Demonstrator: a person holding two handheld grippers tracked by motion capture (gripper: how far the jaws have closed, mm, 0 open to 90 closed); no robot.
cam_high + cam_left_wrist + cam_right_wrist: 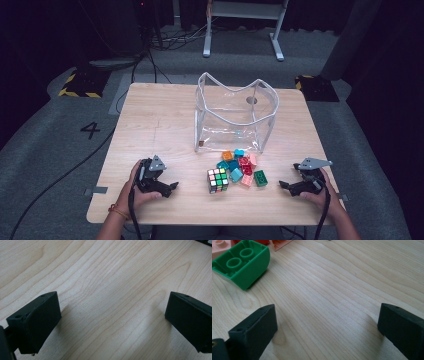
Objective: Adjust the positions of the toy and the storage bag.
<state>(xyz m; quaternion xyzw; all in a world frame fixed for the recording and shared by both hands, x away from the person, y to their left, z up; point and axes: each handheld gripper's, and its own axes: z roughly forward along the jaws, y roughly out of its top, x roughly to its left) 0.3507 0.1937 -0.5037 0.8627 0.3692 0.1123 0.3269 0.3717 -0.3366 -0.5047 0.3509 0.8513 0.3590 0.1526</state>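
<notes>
While empty and slack, clear bag (235, 117) near table (150, 120) centre: floppy, slippery, best pinched at rim. Puzzle cube (218, 180) in front: rigid, smooth, taken across flat faces. Green brick (242, 263) beside it: light, hard, probably grippable by its straight sides. Left gripper (170, 188) and right gripper (286, 186): jaws spread, holding nothing.

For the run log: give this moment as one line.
left tongs: open, empty | right tongs: open, empty | green plastic brick: on wooden table, nearest right tongs | clear plastic bag: open
</notes>
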